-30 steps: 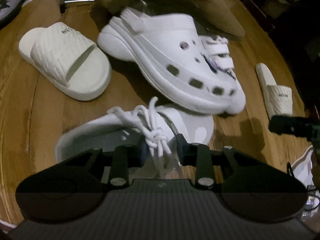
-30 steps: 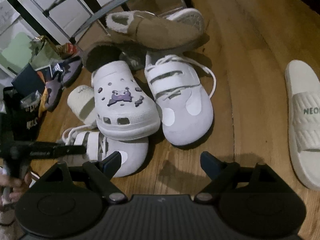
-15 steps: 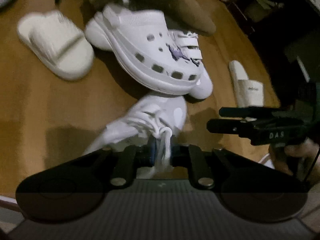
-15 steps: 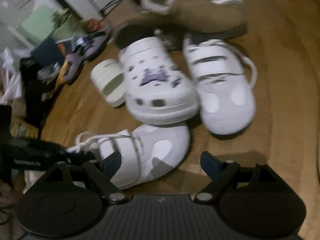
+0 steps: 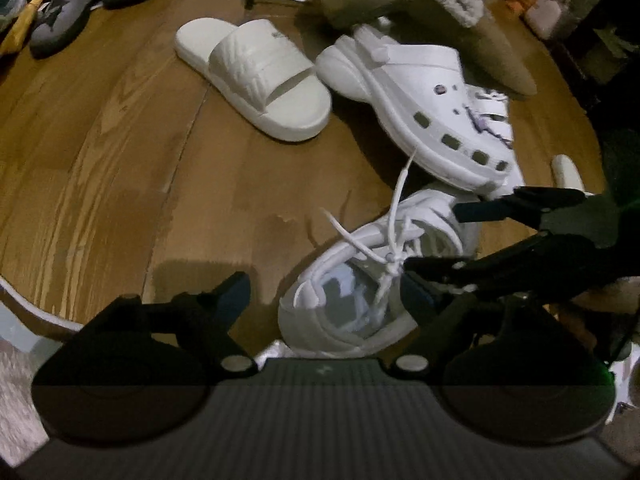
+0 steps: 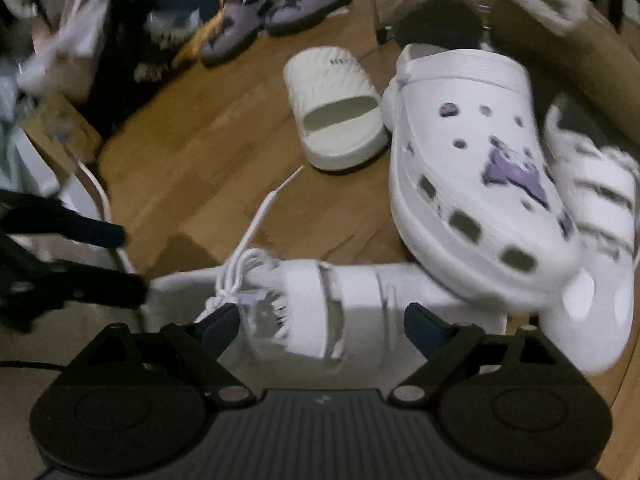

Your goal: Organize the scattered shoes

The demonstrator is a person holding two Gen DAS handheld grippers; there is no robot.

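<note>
Straddling the white sneaker (image 6: 360, 300) with your right gripper (image 6: 322, 322), jaws gaping, left gripper (image 5: 324, 296) spread wide, gripping nothing.

Open wood floor (image 5: 120, 152) left of the white sneaker (image 5: 360, 280): free passage there. Blocked ahead and to the right by the white clog (image 5: 420, 104), touching the sneaker's toe. White slide (image 5: 260, 80) just left of the clog. Tan fleece-lined slippers (image 5: 460, 12) piled behind. Right gripper (image 5: 432, 240) crowding the sneaker's right side.
</note>
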